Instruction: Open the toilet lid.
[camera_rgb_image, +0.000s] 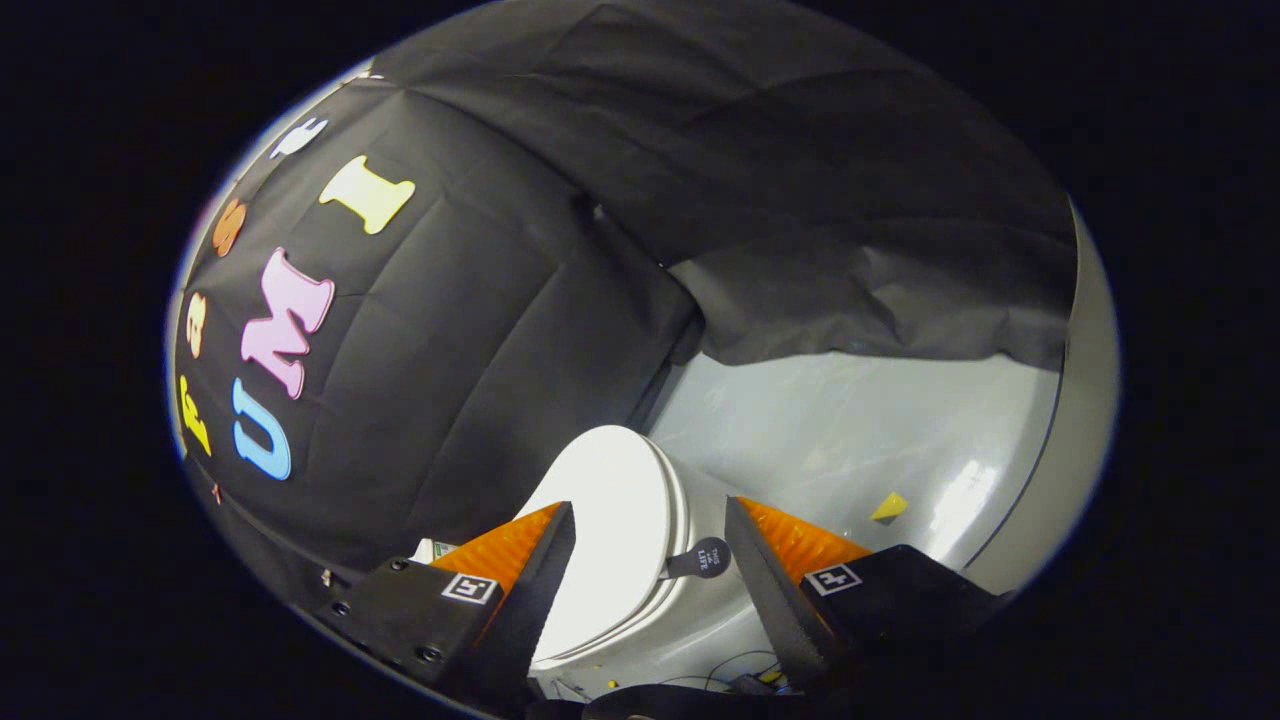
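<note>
The gripper is built with two wedge-shaped fingers, each tapered to a narrow tip and ribbed on its outer face. Each finger is carried on a black, matte block. A square black-and-white marker is fixed to each block. Round-headed screws are set into one block. The fingers are held apart, with nothing gripped.

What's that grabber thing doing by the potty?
A person is holding a gripper and aiming it at a white toilet. The toilet lid sits between the two fingers, which are spread open and not squeezing anything. A small dark tab sticks out from the lid's edge. On the grey floor beyond lies a little yellow scrap.
</note>
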